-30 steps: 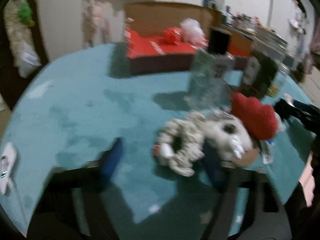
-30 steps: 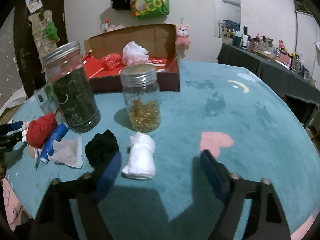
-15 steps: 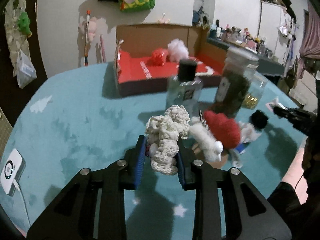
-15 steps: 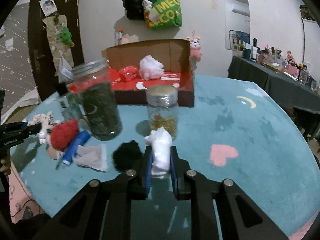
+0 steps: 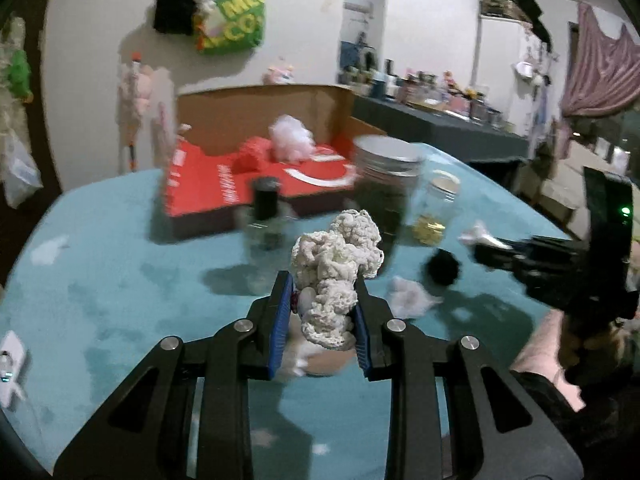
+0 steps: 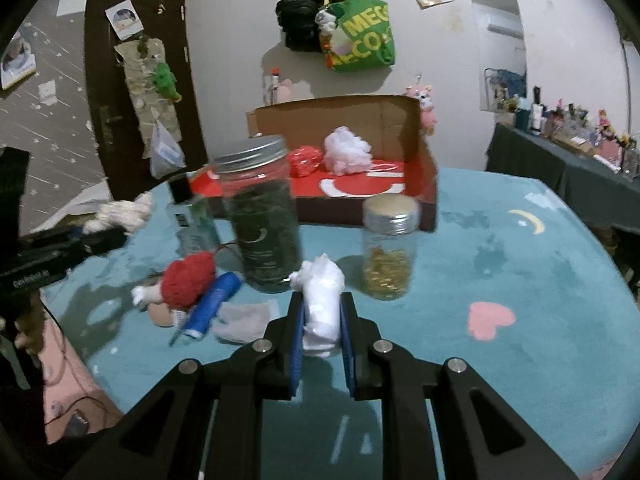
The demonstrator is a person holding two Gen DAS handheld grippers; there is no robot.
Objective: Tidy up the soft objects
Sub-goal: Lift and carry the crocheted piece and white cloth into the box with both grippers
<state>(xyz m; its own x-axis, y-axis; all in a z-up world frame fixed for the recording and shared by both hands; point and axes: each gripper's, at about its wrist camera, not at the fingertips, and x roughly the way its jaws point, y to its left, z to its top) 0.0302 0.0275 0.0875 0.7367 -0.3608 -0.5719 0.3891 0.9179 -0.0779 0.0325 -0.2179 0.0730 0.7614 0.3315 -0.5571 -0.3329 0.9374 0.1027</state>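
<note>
The left gripper fills the lower middle of its own wrist view, its black linkage arms spreading toward the bottom corners and its two blue-padded fingers drawn close together, pressing from both sides on a cream knitted bundle that rises above the tips. The right gripper sits likewise in the lower middle of its view, blue pads narrowly set and clamped on a white soft wad. At the right edge of the left view, the right hand and bare forearm hold that gripper's black body level, pointing left.
</note>
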